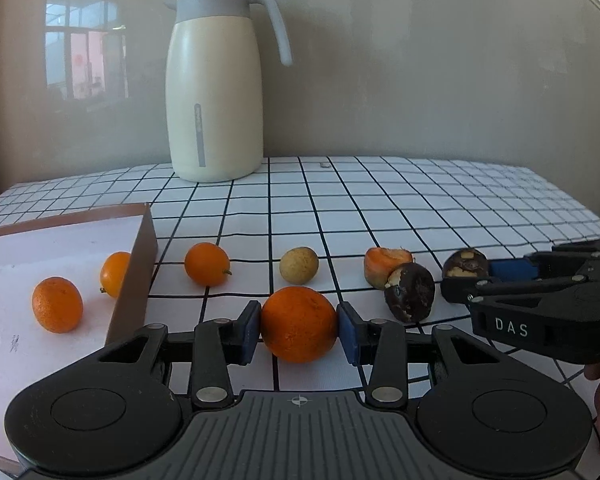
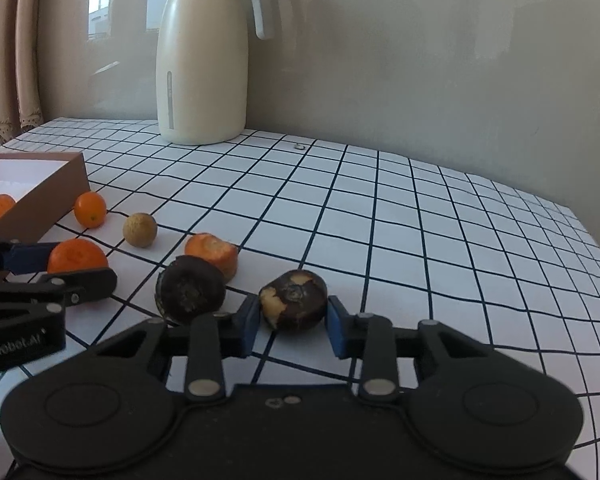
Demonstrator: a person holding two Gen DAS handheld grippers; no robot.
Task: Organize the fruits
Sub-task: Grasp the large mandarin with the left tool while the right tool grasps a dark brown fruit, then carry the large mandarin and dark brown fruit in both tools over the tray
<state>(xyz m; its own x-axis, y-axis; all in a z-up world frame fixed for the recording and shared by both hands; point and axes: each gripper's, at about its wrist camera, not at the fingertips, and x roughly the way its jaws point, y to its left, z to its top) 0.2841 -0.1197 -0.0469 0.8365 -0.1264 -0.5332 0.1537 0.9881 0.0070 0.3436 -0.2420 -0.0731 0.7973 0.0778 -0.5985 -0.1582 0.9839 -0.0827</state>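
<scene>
Left wrist view: left gripper [image 1: 299, 326] w/ both blue pads pressed against a mandarin [image 1: 299, 323], pinching it just in front of the shallow cardboard box [image 1: 134, 276], off the box's right front corner. Inside the box, on its white floor: a second mandarin [image 1: 57, 304] and a kumquat [image 1: 115, 274] close to the right wall. Outside, just right of the box wall: another kumquat [image 1: 207, 263]; farther right in the same row, a tan longan-like fruit [image 1: 299, 265], then a cut carrot stub [image 1: 386, 265], then a dark peeled-patch water chestnut [image 1: 410, 291] touching the carrot's front. Far right of the box: right gripper [image 1: 470, 278], seen side-on, closed around a second water chestnut [image 1: 465, 263]. Right wrist view: right gripper [image 2: 293, 320] w/ pads on either side of that chestnut [image 2: 293, 299]; left pad in contact, right pad at the skin, contact there hard to confirm; fruit sits on the checked tablecloth [image 2: 380, 220]. Cream thermos jug [image 2: 202, 56] stands upright well behind the box, against the wall. Small unidentifiable object [image 2: 299, 146] on cloth just right of the jug.
</scene>
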